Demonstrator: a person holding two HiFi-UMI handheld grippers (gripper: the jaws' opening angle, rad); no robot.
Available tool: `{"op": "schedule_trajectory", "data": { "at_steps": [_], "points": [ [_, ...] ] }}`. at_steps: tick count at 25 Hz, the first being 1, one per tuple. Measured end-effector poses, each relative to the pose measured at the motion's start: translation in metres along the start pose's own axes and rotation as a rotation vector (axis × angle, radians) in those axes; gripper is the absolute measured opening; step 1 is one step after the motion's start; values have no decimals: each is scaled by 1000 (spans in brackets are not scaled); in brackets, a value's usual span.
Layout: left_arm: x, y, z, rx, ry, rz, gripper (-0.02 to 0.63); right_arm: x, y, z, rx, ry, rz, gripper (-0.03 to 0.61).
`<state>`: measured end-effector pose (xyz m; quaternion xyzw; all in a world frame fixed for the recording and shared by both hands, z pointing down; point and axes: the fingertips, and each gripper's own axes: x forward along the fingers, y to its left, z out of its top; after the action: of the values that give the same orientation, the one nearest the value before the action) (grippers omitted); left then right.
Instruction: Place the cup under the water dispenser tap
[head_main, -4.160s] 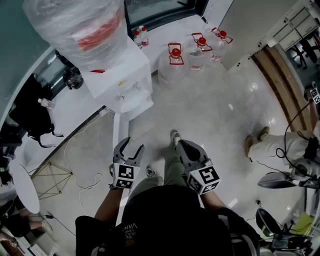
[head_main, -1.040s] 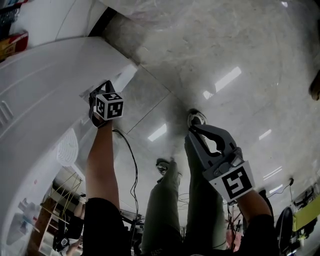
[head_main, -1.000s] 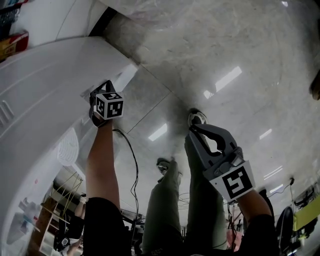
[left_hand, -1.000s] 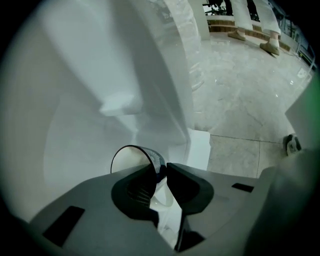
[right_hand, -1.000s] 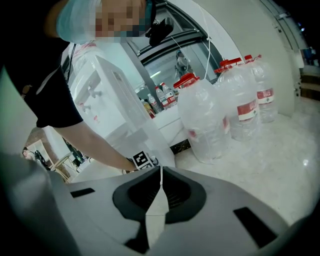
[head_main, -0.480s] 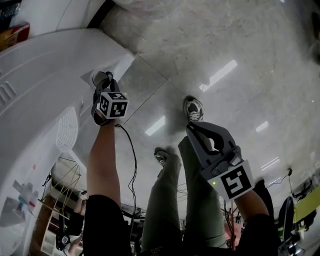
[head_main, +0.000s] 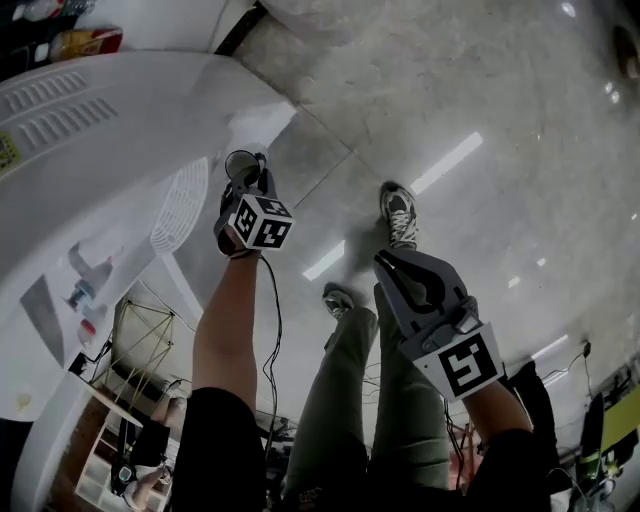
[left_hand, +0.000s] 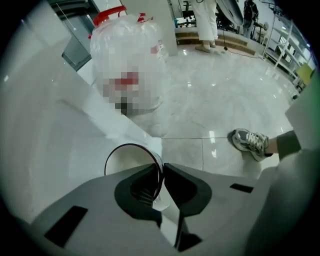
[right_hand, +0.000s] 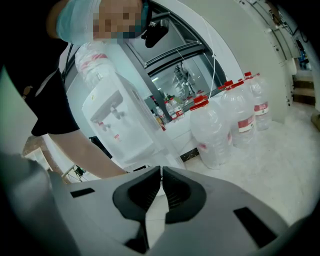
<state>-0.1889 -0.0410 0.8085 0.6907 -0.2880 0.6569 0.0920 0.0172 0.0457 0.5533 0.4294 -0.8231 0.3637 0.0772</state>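
Cup pinched by its wall, ready for the tap

Head view: the left gripper (head_main: 243, 180), upper left of centre, carries the clear cup (head_main: 240, 165) beside the white water dispenser (head_main: 90, 150). Left gripper view: the jaws, just closing, clamp the cup's wall at lower centre, one jaw inside the rim, which looks like a steady carrying hold. Right gripper view: the right gripper (right_hand: 161, 172) has its jaws together and empty, apparently spare.

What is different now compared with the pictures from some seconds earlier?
The left tongs, empty at first, reached out to the white cabinet, have just been closing, and now grip the clear cup by its rim. The right tongs stayed shut and empty.
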Motion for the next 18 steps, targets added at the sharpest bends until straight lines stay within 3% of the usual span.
{"op": "schedule_trajectory", "data": {
  "at_steps": [10,18],
  "points": [
    [-115,-35,22,158,-89,-67,55,-60,47,35,6,-29,-66,44],
    [-223,-42,29,125,-164,-80,54,-94,99,74,-14,-81,-57,44]
  ]
}}
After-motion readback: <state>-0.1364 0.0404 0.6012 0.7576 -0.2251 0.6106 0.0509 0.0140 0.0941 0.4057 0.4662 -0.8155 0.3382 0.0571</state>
